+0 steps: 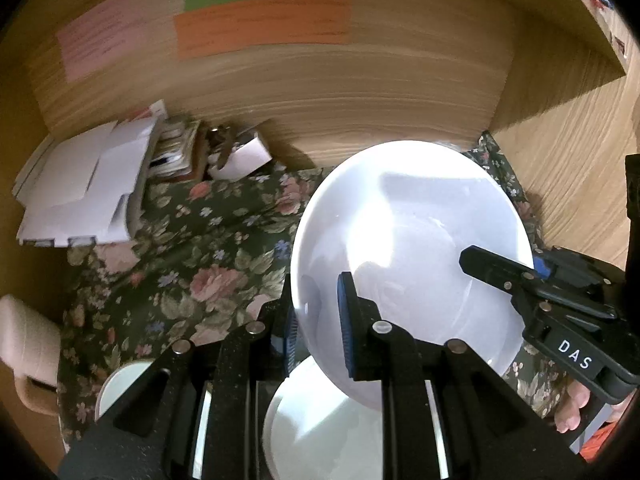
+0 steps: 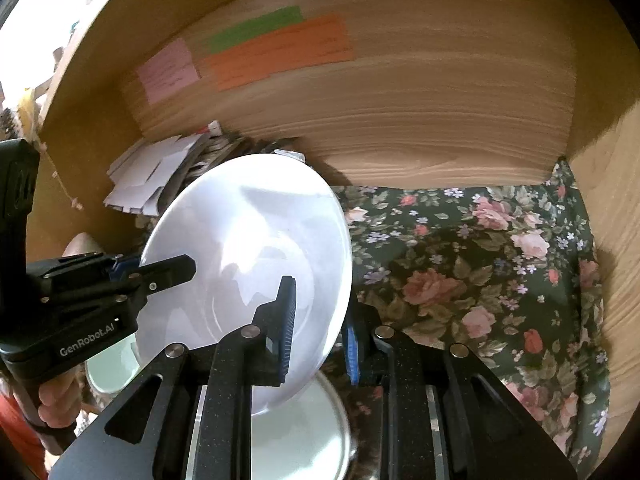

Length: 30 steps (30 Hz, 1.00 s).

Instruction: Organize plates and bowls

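Note:
A large white plate hangs tilted above the floral cloth, held from both sides. My left gripper is shut on the plate's near left rim, one blue-padded finger on top and one beneath. My right gripper is shut on the opposite rim of the same plate. In each wrist view the other gripper also shows: the right gripper and the left gripper. Under the lifted plate lies another white dish, also seen from the right. A smaller white bowl sits to the left.
Wooden cabinet walls close in the back and right side, with coloured paper notes stuck on the back. A stack of white papers and small boxes fills the back left corner. The floral cloth is bare on the right.

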Motion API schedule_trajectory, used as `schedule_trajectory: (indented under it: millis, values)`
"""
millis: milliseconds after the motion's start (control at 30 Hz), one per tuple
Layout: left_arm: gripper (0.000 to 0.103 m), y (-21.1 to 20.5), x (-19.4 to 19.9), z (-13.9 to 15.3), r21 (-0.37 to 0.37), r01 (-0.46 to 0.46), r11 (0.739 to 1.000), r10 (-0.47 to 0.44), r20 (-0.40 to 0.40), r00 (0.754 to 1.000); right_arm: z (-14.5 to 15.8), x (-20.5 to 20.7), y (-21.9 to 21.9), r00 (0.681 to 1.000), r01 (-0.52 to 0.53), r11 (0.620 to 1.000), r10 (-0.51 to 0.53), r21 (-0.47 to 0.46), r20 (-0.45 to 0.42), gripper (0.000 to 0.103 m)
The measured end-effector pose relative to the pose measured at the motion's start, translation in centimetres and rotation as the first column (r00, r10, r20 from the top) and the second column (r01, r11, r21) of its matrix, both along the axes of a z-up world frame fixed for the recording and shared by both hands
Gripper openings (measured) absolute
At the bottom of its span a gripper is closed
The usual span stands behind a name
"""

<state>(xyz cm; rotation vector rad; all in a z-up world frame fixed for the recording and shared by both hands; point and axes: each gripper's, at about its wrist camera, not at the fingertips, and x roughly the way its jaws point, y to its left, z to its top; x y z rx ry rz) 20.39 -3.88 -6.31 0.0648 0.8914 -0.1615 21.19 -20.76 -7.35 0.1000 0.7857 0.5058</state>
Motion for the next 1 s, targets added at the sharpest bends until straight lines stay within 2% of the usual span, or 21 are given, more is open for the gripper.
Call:
schedule_trajectory:
  millis: [533,1000]
  values:
    - [0.018,5.5,-4.3,0.2,-0.029,-0.097,0.995,0.097,0.013,0.995,-0.1,-3.3,5.2,0.995,-0.097,0.995,0.098,-0.003,0.015,0.020]
    - [0.018,11.6,-8.1,-0.8,-0.055,-0.206,0.977,0.206,-0.007,0.979,-1.4,-5.5,10.7,0.979,-0.205,0.979,0.205,0.003,-0.002,0.020]
